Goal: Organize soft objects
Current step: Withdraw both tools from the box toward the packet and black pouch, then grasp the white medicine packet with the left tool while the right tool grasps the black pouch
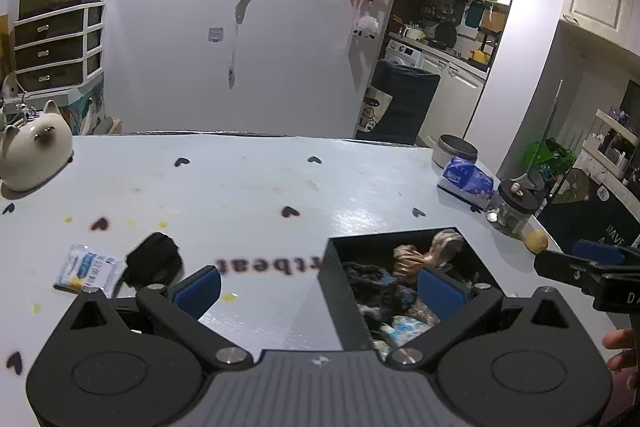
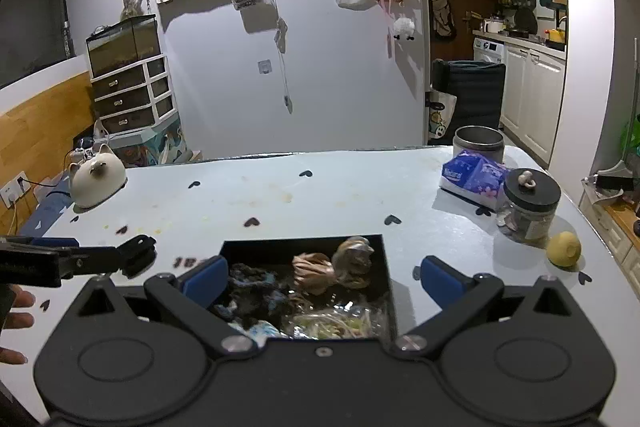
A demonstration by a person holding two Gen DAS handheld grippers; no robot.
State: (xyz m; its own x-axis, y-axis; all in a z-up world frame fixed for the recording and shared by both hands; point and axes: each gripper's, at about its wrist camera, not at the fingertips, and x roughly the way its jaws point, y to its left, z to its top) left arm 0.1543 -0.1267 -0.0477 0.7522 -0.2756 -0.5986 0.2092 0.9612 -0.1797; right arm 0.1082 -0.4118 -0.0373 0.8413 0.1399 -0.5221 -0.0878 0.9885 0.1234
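Grippers: left gripper (image 1: 320, 285) and right gripper (image 2: 324, 277) both stand with jaws spread wide, nothing between the blue pads; no earlier view to compare.
Left gripper's place: lower centre of its own view, its right pad over the black box (image 1: 340, 291); its left pad over bare table (image 1: 248, 187).
Right gripper's place: lower centre of its own view, straddling the box, which sits between the two pads.
Box contents: soft objects (image 2: 320, 273) piled inside, a tan knotted piece, a dark fuzzy piece and something in clear wrap among them.
Left of box: black fuzzy item (image 1: 154, 261) on the table, a small white packet (image 1: 88, 267) just beside it.
Right side, mid-table: yellow round thing (image 2: 564, 247), then a jar with a black lid (image 2: 528, 205), then a blue tissue pack (image 2: 472, 177).
Far left edge: cream cat figure (image 2: 96, 179).
Far right corner: metal tin (image 2: 478, 143).
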